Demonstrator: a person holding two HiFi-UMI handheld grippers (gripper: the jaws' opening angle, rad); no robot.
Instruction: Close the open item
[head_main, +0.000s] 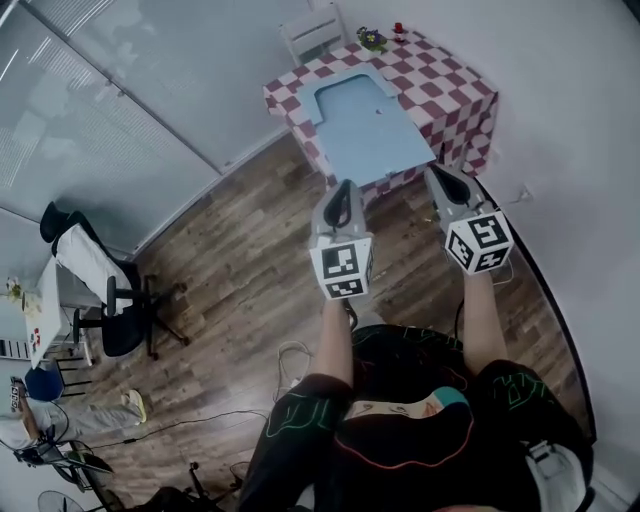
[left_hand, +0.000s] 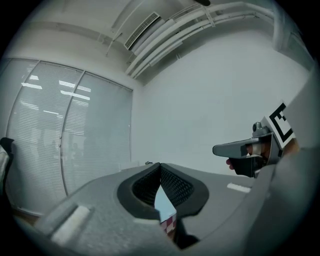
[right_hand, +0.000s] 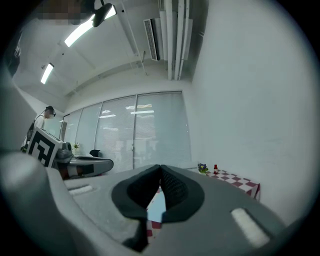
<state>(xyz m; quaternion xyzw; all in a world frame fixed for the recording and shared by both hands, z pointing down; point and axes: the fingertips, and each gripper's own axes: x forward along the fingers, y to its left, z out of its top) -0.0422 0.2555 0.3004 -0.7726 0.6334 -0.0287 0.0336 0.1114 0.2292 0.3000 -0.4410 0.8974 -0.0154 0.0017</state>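
Note:
A light-blue flat item (head_main: 362, 120) lies on a table with a red-and-white checked cloth (head_main: 455, 95); it shows a smaller far panel and a larger near panel. My left gripper (head_main: 343, 190) and right gripper (head_main: 445, 178) are held side by side over the floor, short of the table's near edge and touching nothing. In the left gripper view my left gripper (left_hand: 160, 167) has its jaws together and empty, with the right gripper (left_hand: 220, 149) to its right. The right gripper view shows my right gripper (right_hand: 160, 169) shut and empty too.
A small flower pot (head_main: 372, 39) and a little red thing (head_main: 398, 28) stand at the table's far edge, with a white chair (head_main: 312, 30) behind. An office chair (head_main: 120, 300) draped in white stands at the left by the glass wall. Cables (head_main: 290, 360) lie on the wood floor.

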